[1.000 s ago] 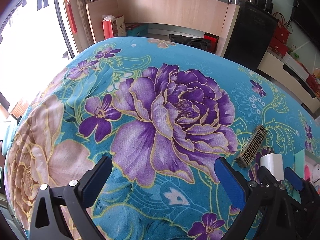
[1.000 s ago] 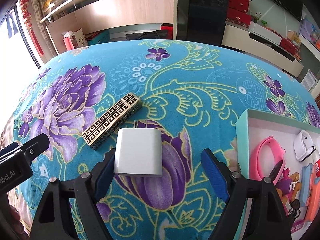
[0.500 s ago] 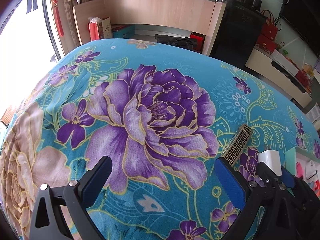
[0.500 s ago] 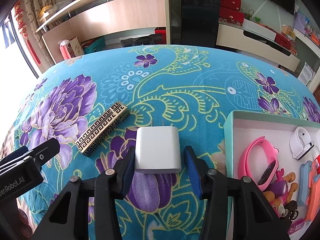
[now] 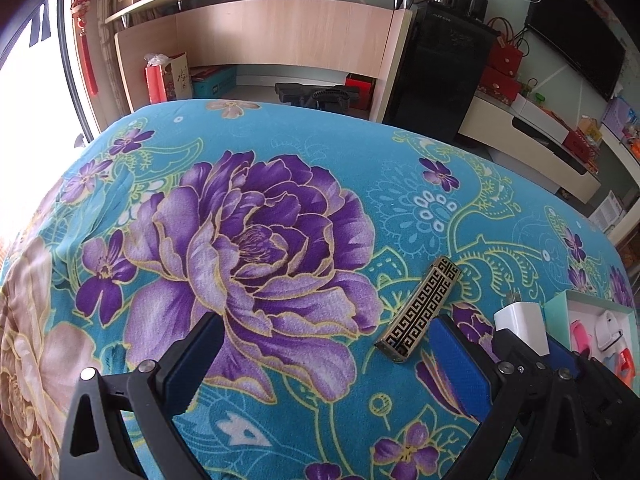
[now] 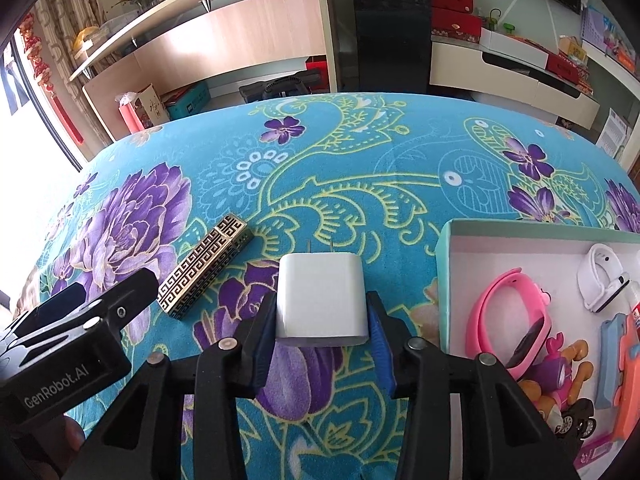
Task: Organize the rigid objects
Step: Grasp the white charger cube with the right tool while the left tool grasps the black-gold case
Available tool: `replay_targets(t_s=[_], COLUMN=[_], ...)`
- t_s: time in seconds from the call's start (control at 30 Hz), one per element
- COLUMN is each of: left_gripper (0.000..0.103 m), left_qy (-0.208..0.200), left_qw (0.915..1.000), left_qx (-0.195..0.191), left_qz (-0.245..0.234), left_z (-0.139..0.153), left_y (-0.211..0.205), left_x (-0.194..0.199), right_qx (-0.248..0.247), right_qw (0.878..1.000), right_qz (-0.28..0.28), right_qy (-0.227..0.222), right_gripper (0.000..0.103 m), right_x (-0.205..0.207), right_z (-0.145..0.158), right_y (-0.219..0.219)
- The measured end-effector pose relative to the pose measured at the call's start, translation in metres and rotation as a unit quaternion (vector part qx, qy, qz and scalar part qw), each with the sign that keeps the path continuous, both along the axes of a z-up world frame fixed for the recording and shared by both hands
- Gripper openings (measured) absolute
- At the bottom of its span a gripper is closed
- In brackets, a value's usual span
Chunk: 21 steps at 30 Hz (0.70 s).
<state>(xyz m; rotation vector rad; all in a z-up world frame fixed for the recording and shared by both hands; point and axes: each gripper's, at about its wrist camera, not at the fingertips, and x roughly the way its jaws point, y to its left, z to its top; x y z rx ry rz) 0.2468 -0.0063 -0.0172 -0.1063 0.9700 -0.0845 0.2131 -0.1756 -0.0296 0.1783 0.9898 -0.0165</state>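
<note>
Right gripper (image 6: 322, 344) jaws, wide a second ago, closing onto white charger (image 6: 321, 300); left gripper (image 5: 324, 364) jaws open, empty.

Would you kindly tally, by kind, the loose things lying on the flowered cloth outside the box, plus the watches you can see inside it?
White charger, between the right gripper's closing jaws: 1
Gold-and-black patterned case, on the cloth: 1
Pink watch, in the box: 1
White watch, in the box: 1
Total: 4
</note>
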Motion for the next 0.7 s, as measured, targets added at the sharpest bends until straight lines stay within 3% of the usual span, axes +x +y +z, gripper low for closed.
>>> replay_targets(t_s=[0.3,0.7], left_gripper=[0.101,0.093], left_qy=[-0.009,-0.011], left_qw=[0.9998,0.9984], left_qx=[-0.016,-0.002], left_qz=[-0.002,-0.055], left_z=[0.001,-0.008], left_y=[0.001,-0.033], left_x=[0.003,0.010], right_qx=[0.001,0.001], right_qw=[1.000,0.999], right_qz=[-0.012,-0.025], right_qy=[-0.013,-0.028], right_gripper=[0.044,0.044], right_x=[-0.004,-0.009], right_z=[0.014,0.028], right_y=[-0.010,-0.023])
